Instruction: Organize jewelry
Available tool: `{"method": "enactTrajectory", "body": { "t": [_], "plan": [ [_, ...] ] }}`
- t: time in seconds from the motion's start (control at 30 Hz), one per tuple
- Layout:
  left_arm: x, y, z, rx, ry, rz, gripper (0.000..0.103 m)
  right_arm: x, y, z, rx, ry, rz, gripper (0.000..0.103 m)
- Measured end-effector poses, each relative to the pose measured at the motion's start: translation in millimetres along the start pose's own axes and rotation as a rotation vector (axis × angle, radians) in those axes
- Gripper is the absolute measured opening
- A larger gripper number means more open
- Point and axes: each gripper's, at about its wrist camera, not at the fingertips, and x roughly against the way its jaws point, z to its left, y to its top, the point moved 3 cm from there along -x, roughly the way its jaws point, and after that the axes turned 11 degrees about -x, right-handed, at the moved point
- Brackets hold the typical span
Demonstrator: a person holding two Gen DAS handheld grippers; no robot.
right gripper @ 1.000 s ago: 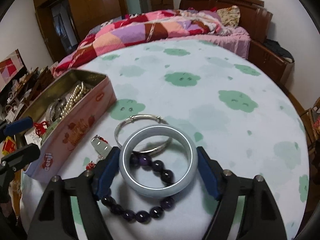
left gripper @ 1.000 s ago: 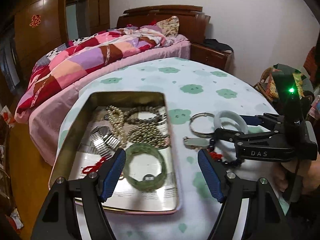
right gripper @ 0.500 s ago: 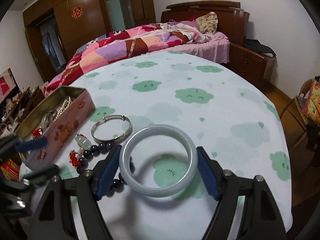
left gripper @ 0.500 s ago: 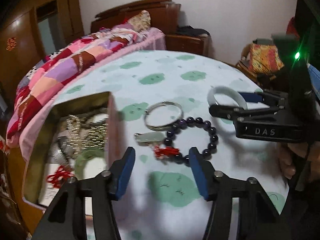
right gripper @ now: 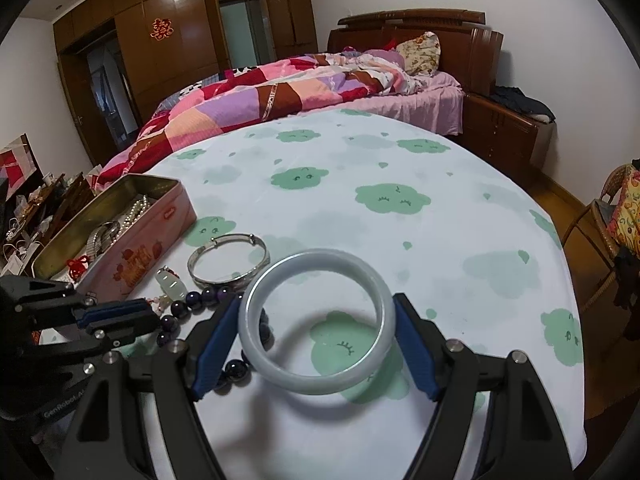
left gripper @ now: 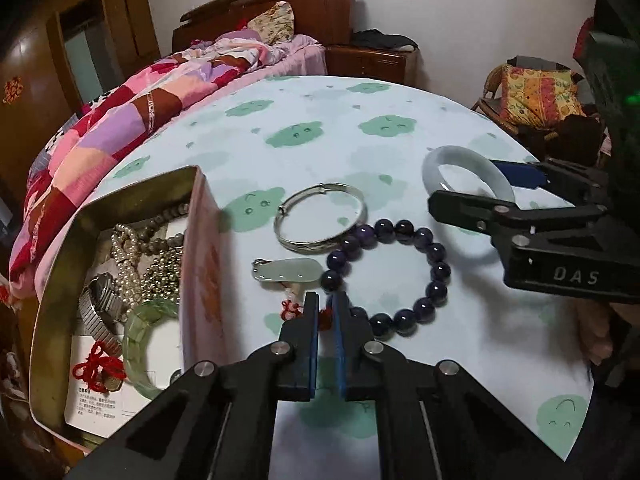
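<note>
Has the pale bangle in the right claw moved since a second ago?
Yes. The pale bangle was over the purple bead bracelet; now it is held to the right of it, away from the tin.

Dim, warm indoor light falls from above — the round table (right gripper: 400,240) is the brightest area, the wardrobe (right gripper: 180,40) catching soft glare. The pale bangle (right gripper: 316,320) throws a diffuse shadow on the cloth. Fisheye bending curves the table's edges; corners vignette black — near parts look soft.
</note>
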Motion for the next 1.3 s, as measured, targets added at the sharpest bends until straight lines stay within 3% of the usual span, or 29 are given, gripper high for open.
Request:
{"method": "enactTrajectory", "body": {
  "t": [0.17,0.57,0.73,0.83,0.93,1.2,1.23,1.3],
  "plan": [
    [1,-1,1,0.012,-0.013,0.004,0.0,1,0,0,-0.002,-0.002,-0.003,0.078],
    [55,13,19,0.048,0.019,-0.139,0.0,1,0,0,-0.003,0.001,-0.003,0.078],
    [31,9,10,0.035,0.007,-0.046,0.002,1,0,0,-0.003,0.002,-0.003,0.078],
    [21,3,5,0.048,-0.042,-0.017,0.002,1,0,0,-0.003,0.003,-0.003,0.078],
    [8,0,4,0.052,-0.027,0.024,0.002,1,0,0,-0.001,0.003,-0.003,0.078],
    [11,-2,5,0.066,-0.011,0.023,0.004,1,-1,3,-0.001,0.007,0.0,0.078],
    [11,-2,5,0.064,-0.011,0.022,0.01,1,-1,2,-0.002,0.007,0.0,0.078],
    [12,-2,5,0.066,0.002,0.021,0.037,1,-1,2,-0.003,0.006,0.001,0.078]
  ]
}}
